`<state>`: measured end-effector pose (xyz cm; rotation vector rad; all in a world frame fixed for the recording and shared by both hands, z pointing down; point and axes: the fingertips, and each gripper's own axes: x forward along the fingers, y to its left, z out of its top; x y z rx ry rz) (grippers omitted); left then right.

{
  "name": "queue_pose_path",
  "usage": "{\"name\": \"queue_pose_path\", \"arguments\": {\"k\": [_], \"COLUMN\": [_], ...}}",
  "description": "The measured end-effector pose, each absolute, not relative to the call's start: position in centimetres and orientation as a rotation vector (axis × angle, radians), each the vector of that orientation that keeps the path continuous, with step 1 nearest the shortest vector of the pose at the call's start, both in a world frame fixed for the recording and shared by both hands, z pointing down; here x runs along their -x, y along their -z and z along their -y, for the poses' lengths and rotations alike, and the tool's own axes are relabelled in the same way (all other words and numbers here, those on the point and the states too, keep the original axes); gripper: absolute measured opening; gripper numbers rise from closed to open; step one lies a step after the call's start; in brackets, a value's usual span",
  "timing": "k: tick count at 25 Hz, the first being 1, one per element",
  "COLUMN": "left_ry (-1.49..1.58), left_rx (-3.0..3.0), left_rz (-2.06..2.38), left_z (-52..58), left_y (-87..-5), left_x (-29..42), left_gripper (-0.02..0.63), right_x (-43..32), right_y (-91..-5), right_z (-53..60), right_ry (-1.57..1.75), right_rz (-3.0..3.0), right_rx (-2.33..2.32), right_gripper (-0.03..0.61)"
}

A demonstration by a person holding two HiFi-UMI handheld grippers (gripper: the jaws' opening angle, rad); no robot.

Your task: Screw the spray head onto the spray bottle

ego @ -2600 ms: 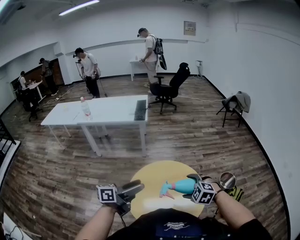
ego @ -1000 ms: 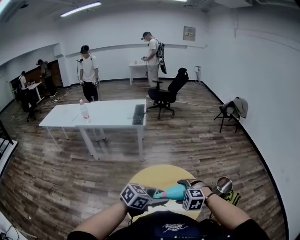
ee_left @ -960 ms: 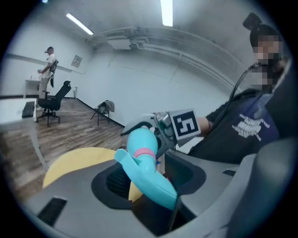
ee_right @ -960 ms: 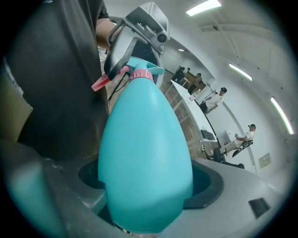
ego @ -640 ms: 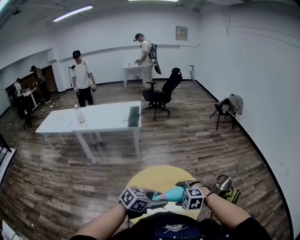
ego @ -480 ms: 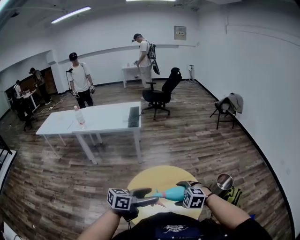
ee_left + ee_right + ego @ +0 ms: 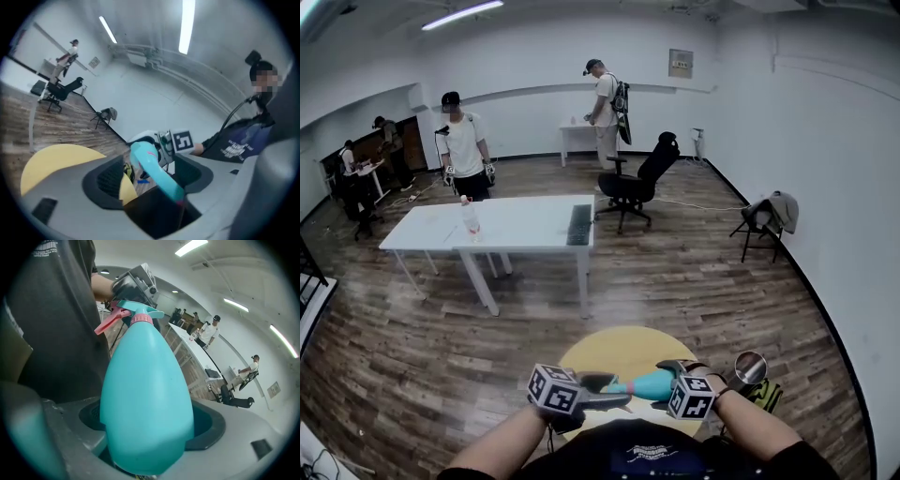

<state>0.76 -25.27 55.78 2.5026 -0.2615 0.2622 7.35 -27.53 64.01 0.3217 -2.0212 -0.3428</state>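
Note:
My right gripper [image 7: 671, 377] is shut on the fat end of the teal spray bottle [image 7: 643, 383], which it holds on its side over the round yellow table [image 7: 619, 349]. In the right gripper view the bottle [image 7: 145, 394] fills the space between the jaws, and its pink collar [image 7: 140, 318], teal spray head [image 7: 139, 310] and pink trigger [image 7: 108, 321] point away. My left gripper [image 7: 613, 400] is at the head end. Its jaws have just been opening and stand wide on either side of the bottle's neck [image 7: 157, 173] without pressing on it.
A metal cup [image 7: 751, 367] and a yellow-green object [image 7: 767, 390] lie right of the yellow table. Further off stand a long white table [image 7: 516, 225], a black office chair [image 7: 639, 180] and a folding chair with a garment [image 7: 767, 217]. Several people stand at the back.
The left gripper's jaws have opened off the spray head, and its marker cube has rolled and shifted slightly left. The right gripper keeps the bottle in the same place.

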Motion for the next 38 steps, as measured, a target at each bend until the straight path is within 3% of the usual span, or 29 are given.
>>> {"name": "queue_pose_path", "arguments": {"k": [2, 9, 13, 15, 17, 22, 27, 29, 36, 38], "left_ry": [-0.484, -0.825, -0.466, -0.262, -0.076, 0.090, -0.225, -0.431, -0.829, -0.817], "left_rx": [-2.600, -2.705, -2.600, -2.537, -2.451, -2.307, -2.472, -2.605, -2.755, -2.742], "left_rz": [0.240, 0.182, 0.224, 0.275, 0.348, 0.431, 0.315, 0.304, 0.248, 0.270], "left_z": [24.6, 23.4, 24.3, 25.3, 26.4, 26.8, 25.2, 24.4, 23.2, 23.5], "left_y": [-56.4, -57.9, -55.5, -54.3, -53.6, -54.3, -55.9, -56.5, -57.9, -58.3], "left_x": [-3.1, -4.8, -4.3, -2.3, 0.9, 6.5, 0.1, -2.4, -3.9, -4.0], "left_gripper": [0.254, 0.255, 0.273, 0.343, 0.372, 0.374, 0.371, 0.216, 0.230, 0.233], "right_x": [-6.9, -8.8, -8.0, -8.0, -9.1, -10.5, -6.8, -6.6, -8.2, -8.5], "right_y": [-63.9, -64.4, -64.0, -64.1, -64.7, -65.4, -64.2, -64.7, -65.6, -65.6], "right_z": [27.7, 27.3, 27.2, 27.3, 27.5, 27.8, 27.9, 28.1, 27.7, 27.7], "right_ry": [0.383, 0.400, 0.323, 0.289, 0.263, 0.269, 0.363, 0.404, 0.404, 0.391], "right_rz": [1.990, 1.937, 2.032, 2.060, 2.055, 2.010, 2.014, 1.966, 1.919, 1.928], "right_rx": [-0.310, -0.314, -0.301, -0.315, -0.342, -0.355, -0.308, -0.301, -0.293, -0.295], "right_gripper": [0.459, 0.459, 0.457, 0.457, 0.457, 0.457, 0.458, 0.459, 0.459, 0.458]}}
